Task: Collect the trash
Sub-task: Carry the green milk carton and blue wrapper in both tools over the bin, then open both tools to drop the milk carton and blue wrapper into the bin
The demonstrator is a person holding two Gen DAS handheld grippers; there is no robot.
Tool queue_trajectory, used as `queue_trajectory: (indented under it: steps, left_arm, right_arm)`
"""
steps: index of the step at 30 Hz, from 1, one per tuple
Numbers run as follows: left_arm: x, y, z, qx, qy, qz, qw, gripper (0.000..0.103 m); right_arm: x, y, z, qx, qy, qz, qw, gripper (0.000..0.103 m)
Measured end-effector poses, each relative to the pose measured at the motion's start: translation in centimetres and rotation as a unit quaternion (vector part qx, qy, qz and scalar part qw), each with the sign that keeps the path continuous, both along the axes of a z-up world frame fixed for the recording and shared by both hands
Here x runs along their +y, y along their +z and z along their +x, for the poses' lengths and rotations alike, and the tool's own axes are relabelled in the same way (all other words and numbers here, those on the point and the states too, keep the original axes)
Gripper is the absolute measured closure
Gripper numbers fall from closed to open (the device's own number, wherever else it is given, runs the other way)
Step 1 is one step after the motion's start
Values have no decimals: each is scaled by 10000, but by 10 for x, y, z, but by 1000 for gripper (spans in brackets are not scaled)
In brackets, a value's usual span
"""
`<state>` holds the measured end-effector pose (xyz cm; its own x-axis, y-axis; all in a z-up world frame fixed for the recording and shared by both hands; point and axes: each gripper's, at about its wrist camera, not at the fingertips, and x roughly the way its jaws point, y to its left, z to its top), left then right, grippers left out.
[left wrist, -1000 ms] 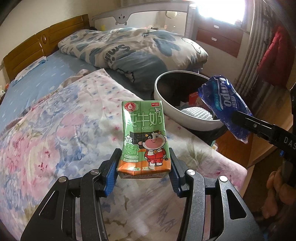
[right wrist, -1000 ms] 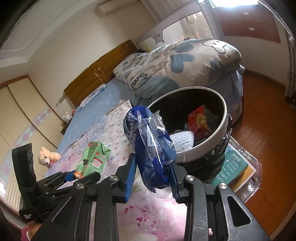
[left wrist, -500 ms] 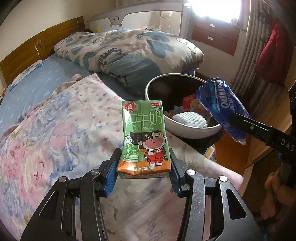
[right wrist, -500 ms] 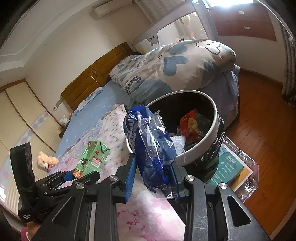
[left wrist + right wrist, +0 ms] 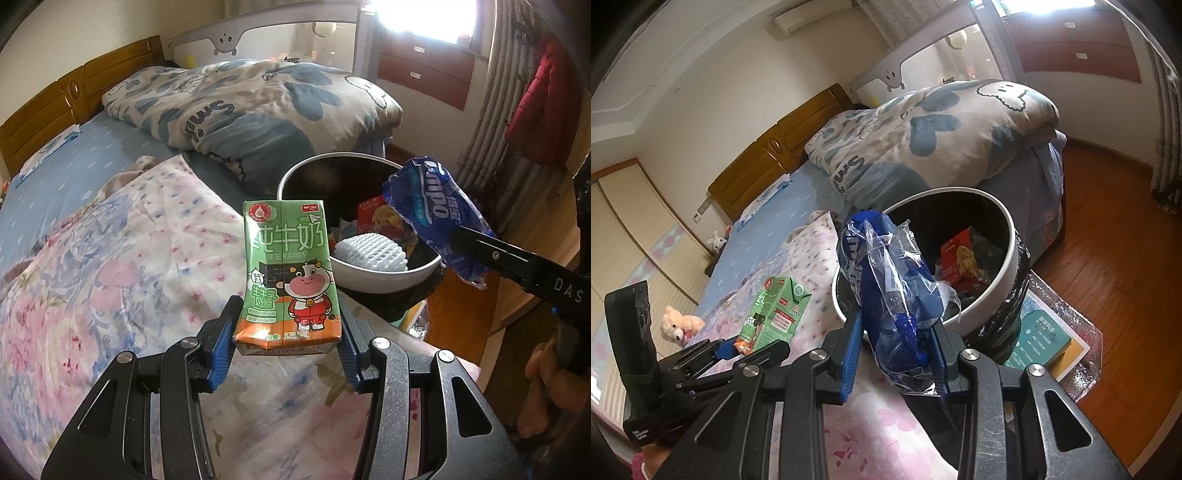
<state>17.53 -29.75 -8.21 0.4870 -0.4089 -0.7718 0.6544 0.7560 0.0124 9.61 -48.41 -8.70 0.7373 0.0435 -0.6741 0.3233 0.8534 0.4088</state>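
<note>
My left gripper (image 5: 286, 339) is shut on a green milk carton (image 5: 286, 273) with a cartoon cow, held upright above the floral quilt. It also shows in the right wrist view (image 5: 772, 314). My right gripper (image 5: 897, 350) is shut on a crumpled blue plastic wrapper (image 5: 890, 295), held near the bin's rim. The wrapper shows in the left wrist view (image 5: 432, 214) just right of the bin. The round white-rimmed trash bin (image 5: 388, 275) with a black liner stands beside the bed and holds a red packet (image 5: 960, 258) and a white foam net (image 5: 369, 253).
The bed has a floral quilt (image 5: 110, 277), a blue sheet and a bunched blue-and-cream duvet (image 5: 251, 107). A teal booklet (image 5: 1041, 336) lies on the wooden floor by the bin. A teddy bear (image 5: 677, 325) sits at the left. Drawers and curtains stand behind.
Both grippers have moved closer to the bin, which now looks larger and nearer. The carton and the wrapper stay held.
</note>
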Motion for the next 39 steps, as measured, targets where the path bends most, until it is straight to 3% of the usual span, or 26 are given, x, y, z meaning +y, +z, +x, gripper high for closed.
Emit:
queue_trajectory:
  steps: [39]
  left_arm:
    - [-50,2,30,-37,-136,96,9999,56]
  right_arm:
    - [-25,2,28,187,6,-45,9998,70]
